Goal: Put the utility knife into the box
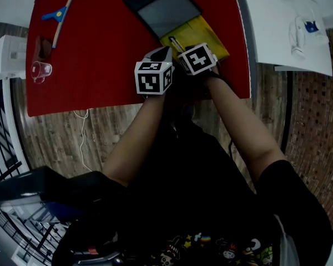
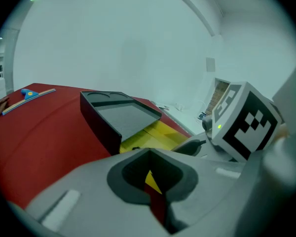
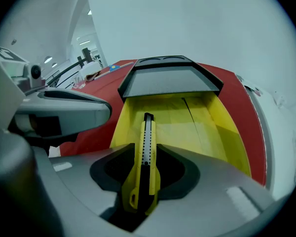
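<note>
A yellow utility knife (image 3: 145,157) with a black slider sits lengthwise between the jaws of my right gripper (image 3: 145,181), which is shut on it. Its tip points into the open yellow box (image 3: 202,127), just above the near end of the box floor. The box's dark lid (image 3: 167,80) lies hinged back at the far end. In the head view the right gripper (image 1: 197,59) hovers at the box (image 1: 202,35) near the table's front. My left gripper (image 1: 154,76) is close beside it on the left, over the red table (image 1: 100,54). The left gripper (image 2: 153,181) is shut on nothing.
A blue-handled scraper (image 1: 61,13), a brown item (image 1: 43,46) and a clear cup (image 1: 40,70) lie at the table's far left. A white table (image 1: 288,21) with small objects stands to the right. The red table's front edge (image 1: 139,101) is just under the grippers.
</note>
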Demonstrator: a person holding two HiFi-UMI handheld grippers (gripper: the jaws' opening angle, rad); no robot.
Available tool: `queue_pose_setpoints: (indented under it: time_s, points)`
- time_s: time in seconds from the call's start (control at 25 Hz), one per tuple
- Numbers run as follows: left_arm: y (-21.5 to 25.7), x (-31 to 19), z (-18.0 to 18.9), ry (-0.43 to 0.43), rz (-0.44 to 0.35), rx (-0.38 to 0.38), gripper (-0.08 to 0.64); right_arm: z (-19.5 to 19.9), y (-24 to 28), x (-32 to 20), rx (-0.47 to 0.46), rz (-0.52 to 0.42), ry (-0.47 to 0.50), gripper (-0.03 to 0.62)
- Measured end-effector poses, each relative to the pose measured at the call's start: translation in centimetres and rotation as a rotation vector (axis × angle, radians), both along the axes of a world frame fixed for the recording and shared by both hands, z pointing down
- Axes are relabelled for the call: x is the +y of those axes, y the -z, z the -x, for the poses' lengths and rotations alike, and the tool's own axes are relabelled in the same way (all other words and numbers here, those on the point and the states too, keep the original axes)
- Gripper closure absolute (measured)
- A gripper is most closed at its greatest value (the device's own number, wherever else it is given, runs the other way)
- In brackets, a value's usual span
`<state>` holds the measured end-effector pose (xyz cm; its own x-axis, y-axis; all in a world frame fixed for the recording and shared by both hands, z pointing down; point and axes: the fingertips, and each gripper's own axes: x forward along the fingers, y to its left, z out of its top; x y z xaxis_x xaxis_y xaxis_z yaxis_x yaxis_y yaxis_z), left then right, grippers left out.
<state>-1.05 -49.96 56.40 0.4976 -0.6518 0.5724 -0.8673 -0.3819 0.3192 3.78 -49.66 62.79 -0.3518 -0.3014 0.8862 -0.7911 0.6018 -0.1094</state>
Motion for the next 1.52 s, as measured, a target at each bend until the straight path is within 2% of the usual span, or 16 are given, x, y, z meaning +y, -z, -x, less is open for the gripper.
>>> queue_pose_setpoints:
  time_s: [0.16, 0.44, 0.6, 0.76, 1.16, 1.36, 1.52]
  points:
    - [0.8, -0.2, 0.2, -0.010, -0.016, -0.004, 0.558, -0.5, 1.8, 0.2, -0.048, -0.028, -0.027, 0.439]
    - [4.1, 0.9, -0.2, -0.056, -0.075, -0.014, 0.558, -3.4, 8.1, 1.2, -0.209, -0.149, -0.115, 0.565]
    - [7.6, 1.4, -0.2, -0.086, -0.145, -0.017, 0.558, -5.6, 12.9, 2.1, -0.302, -0.267, -0.156, 0.565]
    - [11.8, 2.2, -0.3, -0.098, -0.227, -0.009, 0.558, -7.0, 17.7, 4.3, -0.374, -0.417, -0.152, 0.566]
    - [22.3, 4.9, -0.1, -0.079, -0.470, 0.026, 0.558, -11.8, 26.6, 8.4, -0.423, -0.718, -0.207, 0.568]
    - [23.9, 6.3, 0.9, -0.055, -0.519, 0.016, 0.558, -13.6, 28.4, 9.3, -0.394, -0.779, -0.248, 0.569]
    - [23.2, 6.9, 1.5, -0.048, -0.497, 0.014, 0.558, -13.6, 29.1, 9.3, -0.383, -0.802, -0.269, 0.569]
